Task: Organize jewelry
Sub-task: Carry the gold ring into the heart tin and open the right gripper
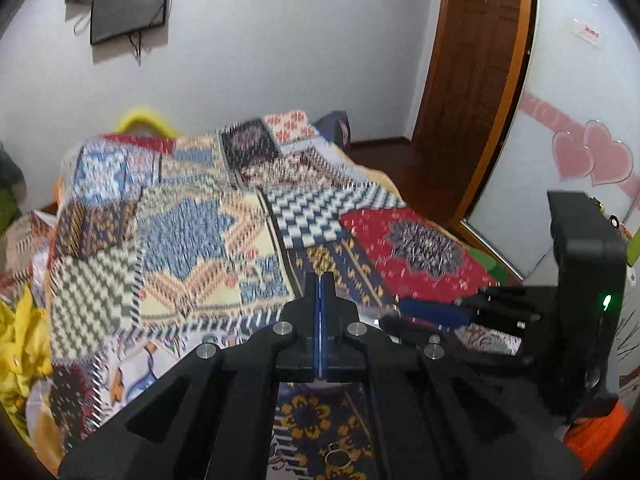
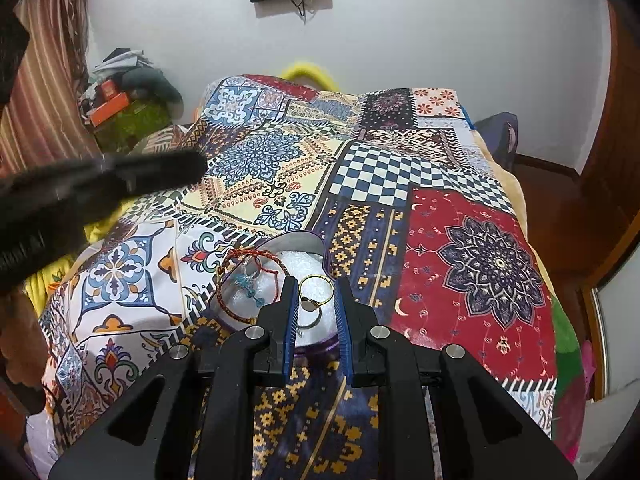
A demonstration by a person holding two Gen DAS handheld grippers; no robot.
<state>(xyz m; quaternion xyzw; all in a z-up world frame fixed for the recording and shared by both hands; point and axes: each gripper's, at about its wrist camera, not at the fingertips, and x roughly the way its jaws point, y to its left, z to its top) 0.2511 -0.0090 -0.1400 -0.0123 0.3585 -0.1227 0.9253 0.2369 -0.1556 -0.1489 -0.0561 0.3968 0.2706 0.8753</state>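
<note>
The right claw, spread wide, hangs directly over the gold ring in the tray, nearer than the closed left claw.

Both the left gripper and right gripper are black with blue pads, silver screws

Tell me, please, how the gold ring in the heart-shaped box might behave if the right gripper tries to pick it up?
The gold ring looks thin, stiff and light, so it probably slips between the wide pads. Lying on white padding beside another ring, it may snag or drag that one.
</note>
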